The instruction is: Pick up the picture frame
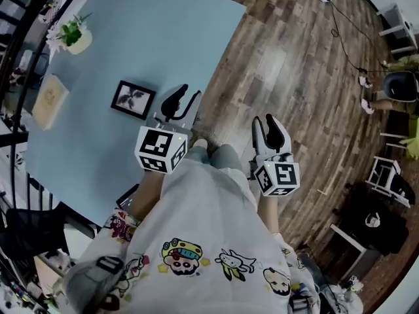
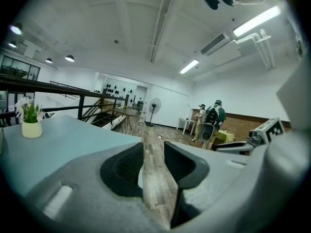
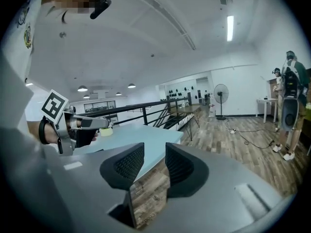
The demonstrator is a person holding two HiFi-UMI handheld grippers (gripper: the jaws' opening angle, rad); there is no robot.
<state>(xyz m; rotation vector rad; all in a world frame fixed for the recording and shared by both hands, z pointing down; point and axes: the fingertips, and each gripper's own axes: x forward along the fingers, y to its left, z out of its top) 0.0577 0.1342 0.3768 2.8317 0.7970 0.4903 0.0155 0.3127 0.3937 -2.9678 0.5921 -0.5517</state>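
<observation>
Picture frame: a black-edged frame (image 1: 133,100) with a dark sprig on white. It lies on the light blue table (image 1: 163,38), toward the near right part of the top.
Left tongs: the left gripper (image 1: 185,98) is just right of the frame in the head view, near it but not touching, at the table's right edge. In its own view the left gripper (image 2: 153,149) has its jaws spread. Only table edge and wood floor show in the gap.
Right tongs: the right gripper (image 1: 265,124) hangs over the wood floor (image 1: 294,64), right of the table and well apart from the frame. In its own view the right gripper (image 3: 154,152) has its jaws spread with nothing held between them. The table corner and floor show beyond.
Plant: a small potted plant (image 1: 77,38) stands at the table's far left, well apart from the frame.
Tan slab: a flat tan item (image 1: 50,100) lies left of the frame, near the table's left edge.
Person: a white shirt with cartoon prints (image 1: 209,241) fills the near part of the head view.
Far room: two people (image 2: 212,120) stand by a fan (image 2: 154,106).
</observation>
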